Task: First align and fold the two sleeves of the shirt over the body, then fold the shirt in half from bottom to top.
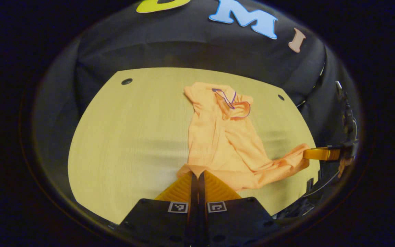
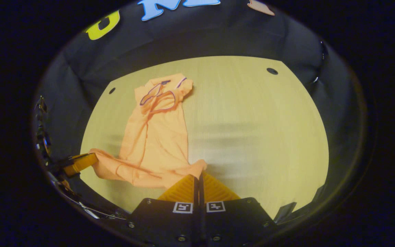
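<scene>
Both pairs of fingers are clamped on the shirt's hem corners: the left gripper on one, the right gripper on the other. The orange shirt lies lengthwise on the desk, collar pointing away toward the booth wall.

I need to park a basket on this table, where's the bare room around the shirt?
Left gripper view: bare table from the shirt out to the left edge. Right gripper view: bare wood from the shirt to the right edge. Crowded along the near edge, where the left gripper and right gripper pinch the hem.
</scene>
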A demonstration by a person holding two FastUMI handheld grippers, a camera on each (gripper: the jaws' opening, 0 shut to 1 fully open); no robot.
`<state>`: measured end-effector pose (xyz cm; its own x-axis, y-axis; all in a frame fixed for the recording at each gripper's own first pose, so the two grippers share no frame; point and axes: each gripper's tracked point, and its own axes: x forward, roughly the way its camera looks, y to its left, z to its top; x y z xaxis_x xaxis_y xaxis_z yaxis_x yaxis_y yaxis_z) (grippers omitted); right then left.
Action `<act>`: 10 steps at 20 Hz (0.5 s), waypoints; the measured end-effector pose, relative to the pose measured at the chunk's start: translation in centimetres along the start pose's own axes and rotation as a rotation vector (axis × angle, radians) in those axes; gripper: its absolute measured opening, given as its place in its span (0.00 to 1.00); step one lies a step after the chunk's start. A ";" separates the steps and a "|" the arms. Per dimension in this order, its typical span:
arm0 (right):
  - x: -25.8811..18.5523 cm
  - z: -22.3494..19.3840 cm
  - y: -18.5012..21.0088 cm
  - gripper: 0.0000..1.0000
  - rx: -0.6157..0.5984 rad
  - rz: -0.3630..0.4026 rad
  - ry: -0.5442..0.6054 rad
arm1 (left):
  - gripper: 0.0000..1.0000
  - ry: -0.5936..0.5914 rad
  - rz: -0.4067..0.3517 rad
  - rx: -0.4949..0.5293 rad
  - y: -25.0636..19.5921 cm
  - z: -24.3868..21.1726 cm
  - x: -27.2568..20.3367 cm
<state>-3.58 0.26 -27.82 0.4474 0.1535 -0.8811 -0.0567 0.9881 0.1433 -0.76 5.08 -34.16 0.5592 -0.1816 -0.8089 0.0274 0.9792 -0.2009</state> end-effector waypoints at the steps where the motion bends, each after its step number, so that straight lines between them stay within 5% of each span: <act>1: -0.1 1.7 -0.1 0.00 -0.005 0.003 -0.021 | 0.07 -0.024 -0.001 -0.013 0.3 2.0 0.4; 10: 2.4 18.4 0.5 0.00 0.001 0.039 -0.215 | 0.06 -0.185 -0.005 -0.086 3.0 18.5 5.0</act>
<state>13.86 0.85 -21.60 0.6248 0.1851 -0.7585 -0.0769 0.9814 0.1761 17.48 8.74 -28.60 0.7024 -0.1587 -0.6938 -0.0360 0.9657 -0.2573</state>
